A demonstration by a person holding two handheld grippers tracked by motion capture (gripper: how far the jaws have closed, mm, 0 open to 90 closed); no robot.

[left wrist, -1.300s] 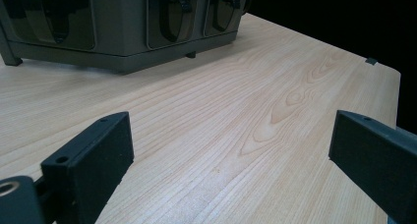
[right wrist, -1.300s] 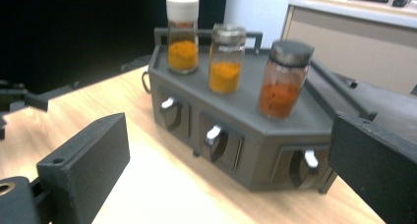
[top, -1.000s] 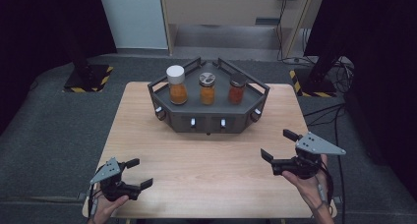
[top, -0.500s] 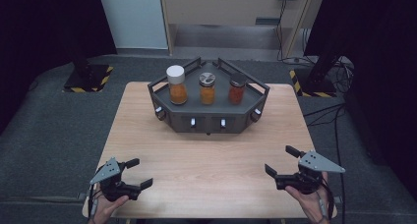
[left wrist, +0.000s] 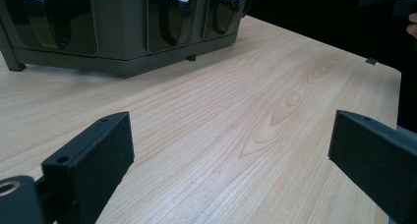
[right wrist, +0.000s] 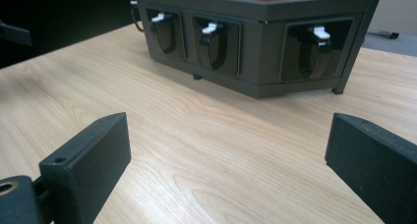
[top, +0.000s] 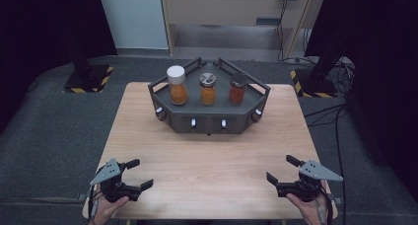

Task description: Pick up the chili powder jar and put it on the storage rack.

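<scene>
Table (top: 212,156): we work on pale wood over grey carpet
Rack (top: 209,119): at 12 o'clock, carrying three jars (top: 207,88)
Left gripper (top: 139,174): at 7 o'clock, jaws apart, holding nothing
Right gripper (top: 281,169): at 5 o'clock, jaws apart, holding nothing

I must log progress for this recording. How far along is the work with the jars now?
Done: nothing visible; the three jars, white-lidded, middle and right, stand on the grey rack.
In hand: nothing; left gripper and right gripper are open, near the table's front edge.
Left: reaching and handling the jars.
</scene>
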